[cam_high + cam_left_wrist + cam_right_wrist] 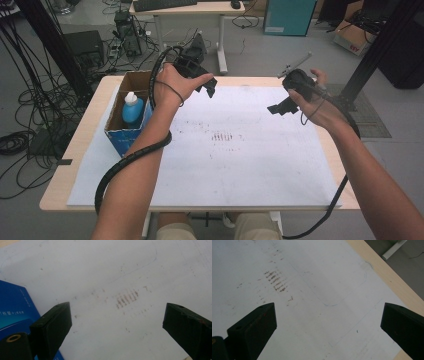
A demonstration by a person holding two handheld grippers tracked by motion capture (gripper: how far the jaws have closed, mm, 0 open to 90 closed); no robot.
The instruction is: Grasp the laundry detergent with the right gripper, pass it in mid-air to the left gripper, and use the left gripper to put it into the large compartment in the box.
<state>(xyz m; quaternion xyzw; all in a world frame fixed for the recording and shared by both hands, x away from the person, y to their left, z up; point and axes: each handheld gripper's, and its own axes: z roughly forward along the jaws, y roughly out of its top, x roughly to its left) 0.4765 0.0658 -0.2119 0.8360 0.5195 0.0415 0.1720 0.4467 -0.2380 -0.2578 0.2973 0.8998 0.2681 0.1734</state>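
My left gripper [210, 86] hangs above the back left of the white sheet [225, 150], just right of a blue cardboard box [125, 120]. Its jaws stand wide apart with nothing between them, and the left gripper view looks down past them [117, 322] onto the stained sheet [112, 270] and a corner of the blue box [12, 307]. My right gripper [278, 108] is held above the back right of the sheet, open and empty too. In the right gripper view its jaws [329, 320] frame bare sheet [312, 315] with a faint pencil outline.
Inside the open box stands a blue bottle [132, 109] with a white cap. Brown smudges [222, 136] mark the sheet's middle. The wooden table edge [387, 272] runs close on the right. Cables trail from both grippers; a desk and floor clutter lie behind the table.
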